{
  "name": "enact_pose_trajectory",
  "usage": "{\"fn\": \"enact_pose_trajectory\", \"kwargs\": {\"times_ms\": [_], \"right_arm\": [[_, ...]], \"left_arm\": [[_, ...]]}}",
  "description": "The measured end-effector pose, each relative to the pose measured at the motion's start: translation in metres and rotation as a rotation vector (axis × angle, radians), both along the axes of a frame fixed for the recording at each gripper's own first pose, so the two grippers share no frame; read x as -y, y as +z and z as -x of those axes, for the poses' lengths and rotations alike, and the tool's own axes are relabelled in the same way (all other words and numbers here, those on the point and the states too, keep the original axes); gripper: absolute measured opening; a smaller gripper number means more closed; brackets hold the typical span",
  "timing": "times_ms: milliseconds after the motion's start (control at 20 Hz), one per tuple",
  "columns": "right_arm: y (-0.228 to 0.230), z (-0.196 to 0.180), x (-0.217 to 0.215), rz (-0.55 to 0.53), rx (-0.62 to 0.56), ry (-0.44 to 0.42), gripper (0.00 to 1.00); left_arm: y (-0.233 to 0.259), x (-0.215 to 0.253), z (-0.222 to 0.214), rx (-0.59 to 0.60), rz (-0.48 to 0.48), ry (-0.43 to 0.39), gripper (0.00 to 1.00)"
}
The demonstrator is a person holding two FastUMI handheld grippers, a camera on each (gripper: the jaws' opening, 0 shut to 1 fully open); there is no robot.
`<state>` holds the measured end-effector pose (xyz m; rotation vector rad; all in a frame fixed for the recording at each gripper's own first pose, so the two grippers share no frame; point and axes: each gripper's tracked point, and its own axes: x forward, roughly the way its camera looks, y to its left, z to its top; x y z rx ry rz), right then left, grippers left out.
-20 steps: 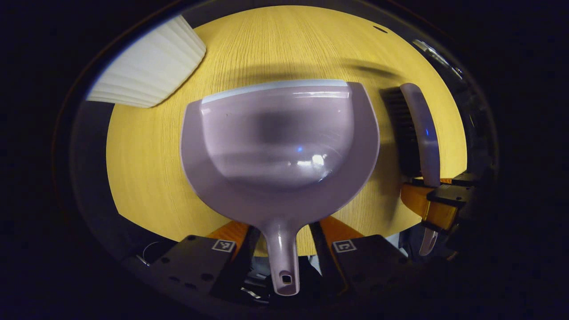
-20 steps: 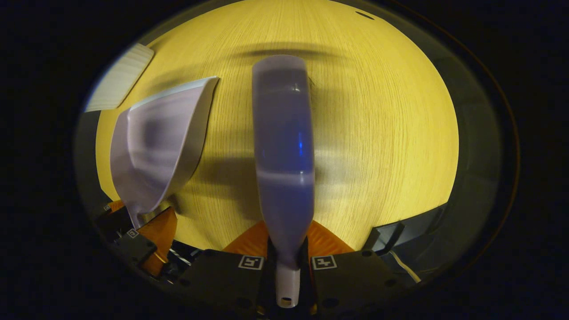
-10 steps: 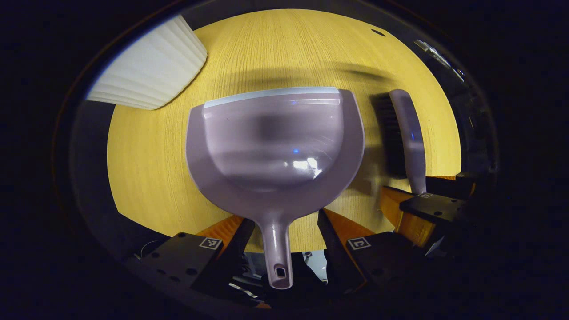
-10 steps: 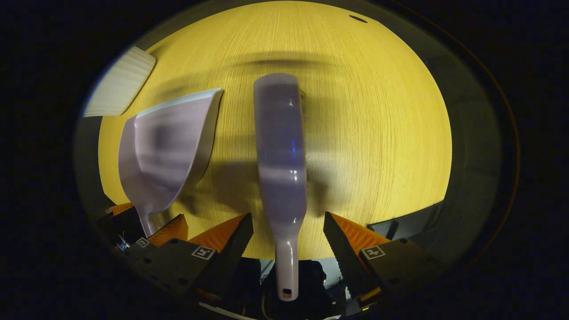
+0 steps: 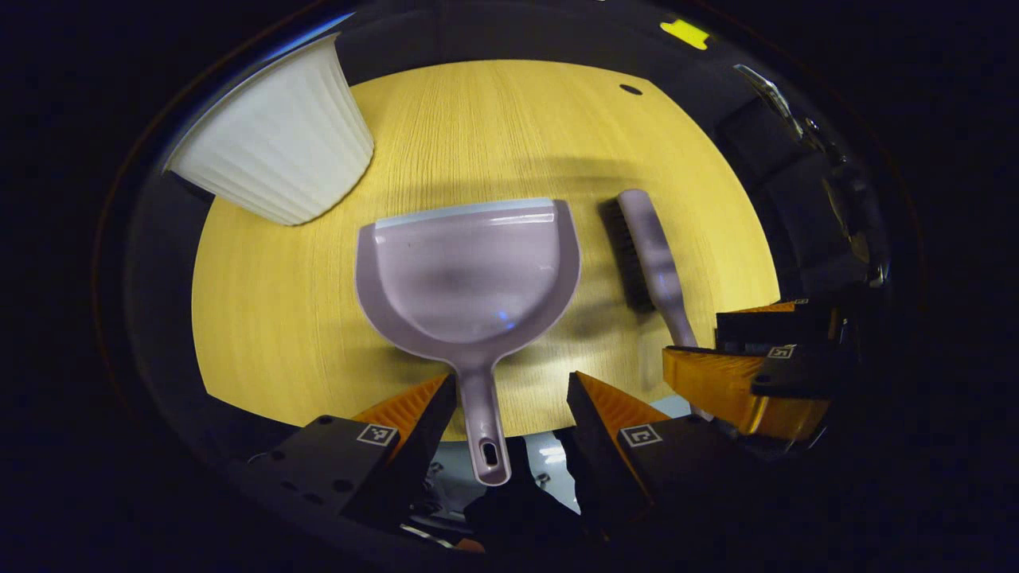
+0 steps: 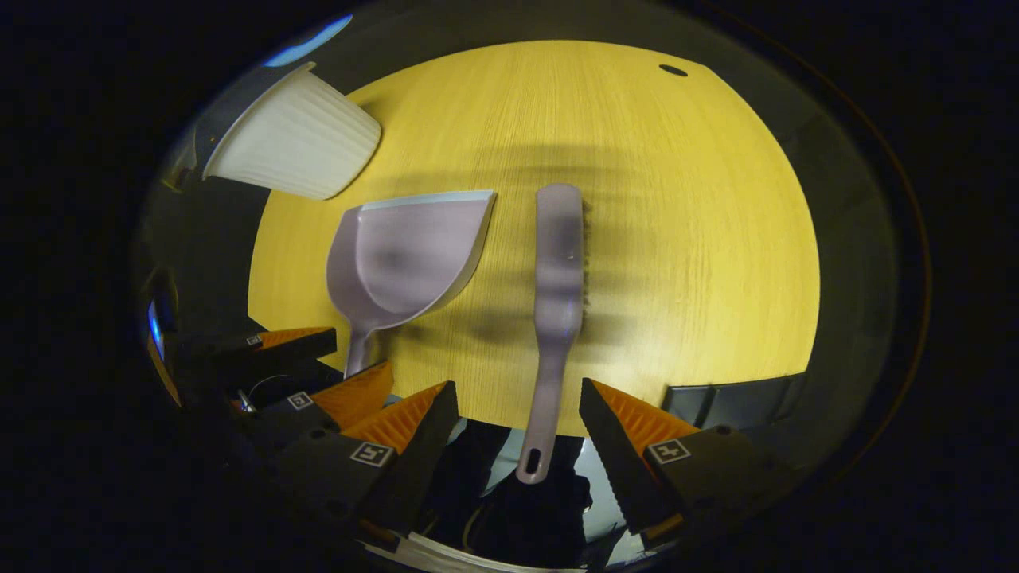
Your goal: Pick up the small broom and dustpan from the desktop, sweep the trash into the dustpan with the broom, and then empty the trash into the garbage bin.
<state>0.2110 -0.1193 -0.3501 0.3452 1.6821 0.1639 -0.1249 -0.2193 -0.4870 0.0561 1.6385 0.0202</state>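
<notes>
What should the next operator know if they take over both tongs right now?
Left tongs: open, either side of the dustpan handle, not gripping.
Right tongs: open, either side of the broom handle, not gripping.
Dustpan and broom lie flat side by side on the desktop; dustpan looks empty. White ribbed bin at the far left corner.
Done: unclear; no trash visible on the desktop.
Left: check whether anything needs sweeping.

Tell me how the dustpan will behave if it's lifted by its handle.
The dustpan looks like thin moulded plastic, so probably stiff and light. Its glossy narrow handle may slip or twist between the left tongs. The wide scoop sits far ahead of the handle, so it will likely droop forward.
</notes>
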Motion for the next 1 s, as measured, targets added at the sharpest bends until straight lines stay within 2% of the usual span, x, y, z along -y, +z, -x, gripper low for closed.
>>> {"fn": "enact_pose_trajectory", "kwargs": {"times_ms": [200, 350, 400, 450, 500, 600, 700, 800, 850, 1000], "right_arm": [[0.096, -0.031, 0.007, -0.081, 0.305, -0.077, 0.99], [0.179, -0.066, 0.013, -0.147, 0.553, -0.131, 0.99], [0.208, -0.077, 0.026, -0.119, 0.639, -0.139, 0.98], [0.237, -0.084, 0.04, -0.082, 0.72, -0.15, 0.88], [0.27, -0.089, 0.052, -0.051, 0.815, -0.181, 0.98], [0.334, -0.093, 0.074, -0.022, 1.006, -0.267, 0.98], [0.367, -0.096, 0.098, 0.047, 1.091, -0.281, 0.97], [0.391, -0.089, 0.119, 0.124, 1.157, -0.249, 0.97], [0.413, -0.093, 0.132, 0.152, 1.226, -0.257, 0.98], [0.47, -0.101, 0.178, 0.236, 1.336, -0.279, 0.97]], "left_arm": [[0.055, 0.009, 0.004, 0.282, 0.03, -0.145, 0.84], [0.118, 0.025, -0.002, 0.502, 0.108, -0.147, 0.84], [0.141, 0.023, -0.004, 0.574, 0.107, -0.146, 0.84], [0.162, 0.016, -0.006, 0.627, 0.092, -0.149, 0.83], [0.179, 0.009, -0.007, 0.684, 0.076, -0.134, 0.83], [0.213, 0.0, -0.009, 0.796, 0.086, -0.097, 0.84], [0.256, -0.008, -0.007, 0.841, 0.091, -0.053, 0.83], [0.283, -0.016, -0.008, 0.87, 0.081, -0.046, 0.83], [0.298, -0.018, -0.009, 0.883, 0.075, -0.054, 0.83], [0.332, -0.026, -0.012, 0.913, 0.024, -0.069, 0.83]]}}
